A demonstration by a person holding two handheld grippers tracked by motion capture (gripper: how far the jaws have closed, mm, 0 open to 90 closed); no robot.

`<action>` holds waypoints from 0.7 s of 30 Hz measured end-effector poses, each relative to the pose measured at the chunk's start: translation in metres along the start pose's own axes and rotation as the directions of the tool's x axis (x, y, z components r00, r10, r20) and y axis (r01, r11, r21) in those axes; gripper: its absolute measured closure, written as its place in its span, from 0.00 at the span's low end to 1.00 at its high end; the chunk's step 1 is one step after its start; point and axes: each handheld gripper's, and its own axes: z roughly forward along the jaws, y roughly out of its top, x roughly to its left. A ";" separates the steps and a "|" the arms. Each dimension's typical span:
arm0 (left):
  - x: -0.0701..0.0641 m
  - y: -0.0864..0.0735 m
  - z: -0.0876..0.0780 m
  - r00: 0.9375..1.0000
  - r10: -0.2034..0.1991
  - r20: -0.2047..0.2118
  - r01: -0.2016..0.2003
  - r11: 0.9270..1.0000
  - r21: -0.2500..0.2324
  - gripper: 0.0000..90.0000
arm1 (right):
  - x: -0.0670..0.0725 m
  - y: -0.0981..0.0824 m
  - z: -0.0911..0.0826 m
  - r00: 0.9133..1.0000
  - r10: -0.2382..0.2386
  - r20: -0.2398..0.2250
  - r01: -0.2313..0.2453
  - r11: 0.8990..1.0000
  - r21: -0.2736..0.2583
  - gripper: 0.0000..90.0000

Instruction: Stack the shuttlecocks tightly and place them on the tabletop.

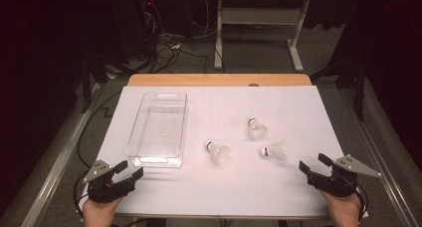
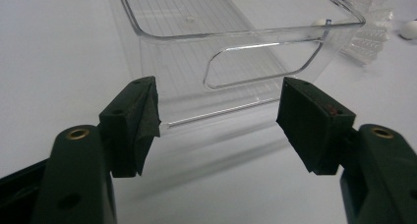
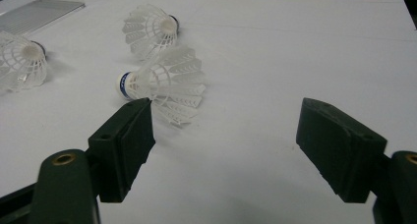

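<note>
My left tongs (image 1: 130,170) sit low at the near left corner of the worktop (image 1: 298,112), jaws spread wide with nothing between them. In the left gripper view they look straight at the short end wall of the clear bin (image 2: 255,62), which stands just beyond the tips, not touching. The bin is empty, and its long axis runs away from me toward the far edge, as the high view shows.

My right tongs (image 1: 313,164) are at the near right, jaws also spread and holding nothing. Just ahead of them, near but apart, lies the nearest shuttlecock (image 1: 273,151), on its side. Its long axis runs left to right across the worktop, cork to my left, feather skirt flaring right toward the tongs. In the right gripper view that same shuttlecock (image 3: 164,84) shows a blue band at the cork, and the left jaw tip overlaps the edge of its skirt; whether they touch I cannot tell.

Farther out, the back shuttlecock (image 1: 256,128) points its cork at the far edge. The middle shuttlecock (image 1: 218,151) lies between the bin and the others, cork aimed up-left toward the bin.
</note>
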 end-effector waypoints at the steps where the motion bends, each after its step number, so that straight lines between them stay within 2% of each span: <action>1: 0.000 0.000 0.000 1.000 -0.001 0.001 0.001 1.000 -0.001 0.37 | 0.000 0.000 0.000 1.000 -0.003 -0.001 0.003 1.000 -0.001 0.25; 21: -0.004 0.000 -0.001 1.000 0.000 0.010 0.000 1.000 0.002 0.36 | 0.001 -0.001 0.001 1.000 -0.002 -0.008 0.002 1.000 0.006 0.26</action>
